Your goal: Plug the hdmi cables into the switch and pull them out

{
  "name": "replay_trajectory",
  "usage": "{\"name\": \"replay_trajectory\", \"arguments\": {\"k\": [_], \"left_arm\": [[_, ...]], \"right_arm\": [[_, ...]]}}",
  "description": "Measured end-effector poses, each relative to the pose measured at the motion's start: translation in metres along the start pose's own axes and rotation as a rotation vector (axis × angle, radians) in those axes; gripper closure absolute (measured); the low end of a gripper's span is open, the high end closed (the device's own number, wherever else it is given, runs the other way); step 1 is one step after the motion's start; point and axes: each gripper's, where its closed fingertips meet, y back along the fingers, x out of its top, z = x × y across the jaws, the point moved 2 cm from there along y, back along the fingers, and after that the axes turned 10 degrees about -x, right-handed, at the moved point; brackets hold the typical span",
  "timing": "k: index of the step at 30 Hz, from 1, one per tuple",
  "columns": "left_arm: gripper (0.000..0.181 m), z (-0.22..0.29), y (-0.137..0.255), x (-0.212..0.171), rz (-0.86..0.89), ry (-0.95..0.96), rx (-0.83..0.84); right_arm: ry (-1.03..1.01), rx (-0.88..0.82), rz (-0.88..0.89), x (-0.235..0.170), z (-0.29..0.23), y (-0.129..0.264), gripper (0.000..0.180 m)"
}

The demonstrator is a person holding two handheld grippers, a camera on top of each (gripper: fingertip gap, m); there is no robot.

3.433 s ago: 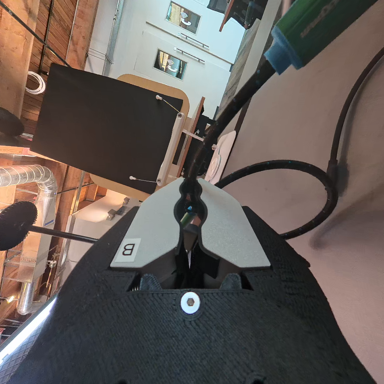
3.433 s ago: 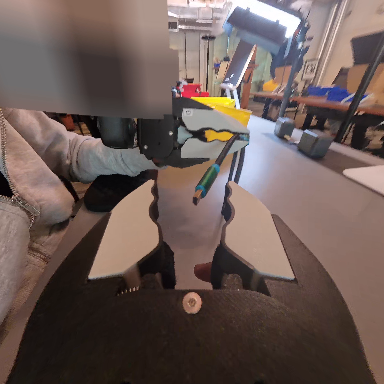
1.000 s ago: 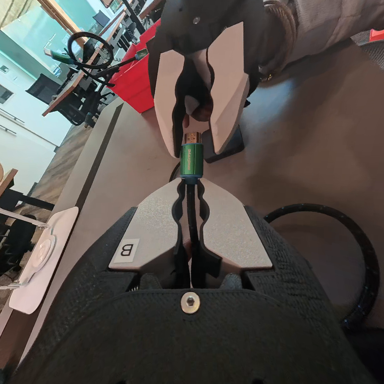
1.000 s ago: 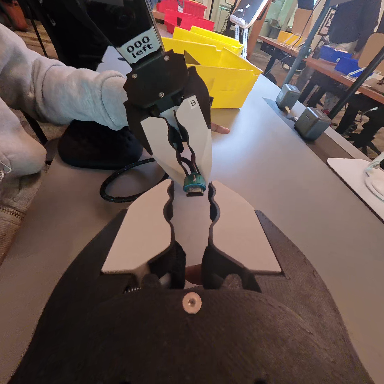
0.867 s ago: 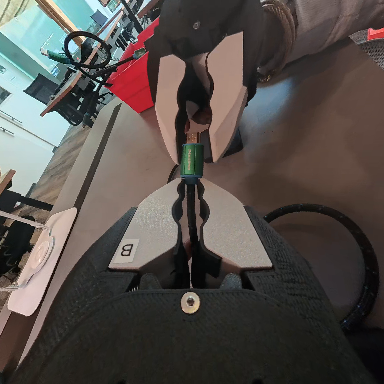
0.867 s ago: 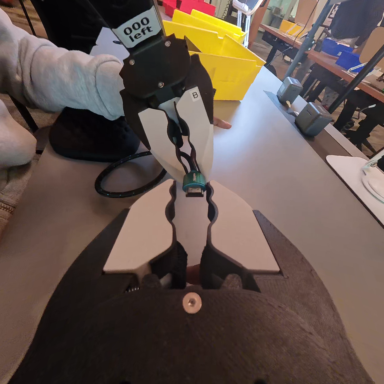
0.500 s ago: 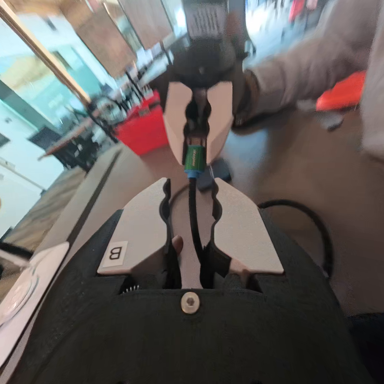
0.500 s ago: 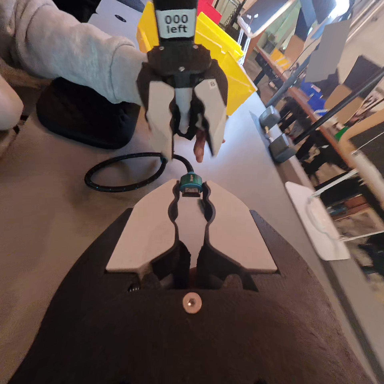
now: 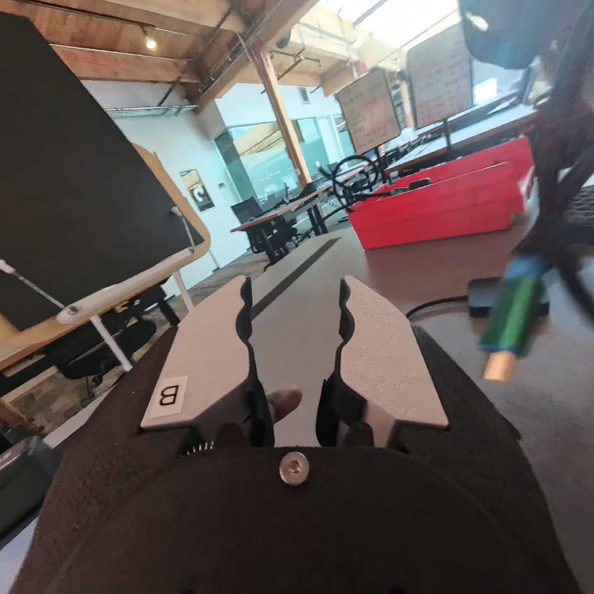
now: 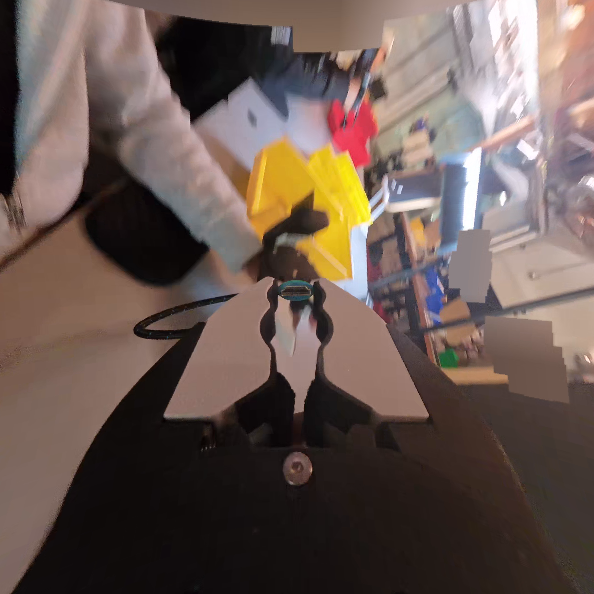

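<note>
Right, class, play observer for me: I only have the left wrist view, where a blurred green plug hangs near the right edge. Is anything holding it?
Observer: Yes. In the right wrist view, the right hand-held gripper is shut on the green plug, right at its tips.
Operator: Which way does the plug face there?
Observer: Its metal opening points back toward that camera.
Operator: And its cable?
Observer: A black braided cable lies in a loop on the table, left of that gripper.
</note>
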Motion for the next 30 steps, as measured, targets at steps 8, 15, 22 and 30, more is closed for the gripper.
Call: {"name": "replay_trajectory", "arguments": {"k": [8, 15, 22, 30], "left_arm": [[0.118, 0.074, -0.002, 0.092, 0.500, 0.032, -0.306], [0.139, 0.071, 0.003, 0.094, 0.513, 0.137, -0.301], [0.177, 0.079, 0.001, 0.084, 0.412, 0.191, -0.402], [0.176, 0.072, 0.004, 0.083, 0.434, 0.242, -0.395]], "right_arm": [[-0.610, -0.103, 0.338, -0.018, 0.019, -0.027, 0.159], [-0.945, -0.047, 0.342, -0.059, -0.016, -0.033, 0.159], [-0.974, 0.010, 0.293, -0.067, -0.029, -0.036, 0.158], [-0.875, 0.015, 0.217, -0.073, -0.031, -0.023, 0.153]]}}
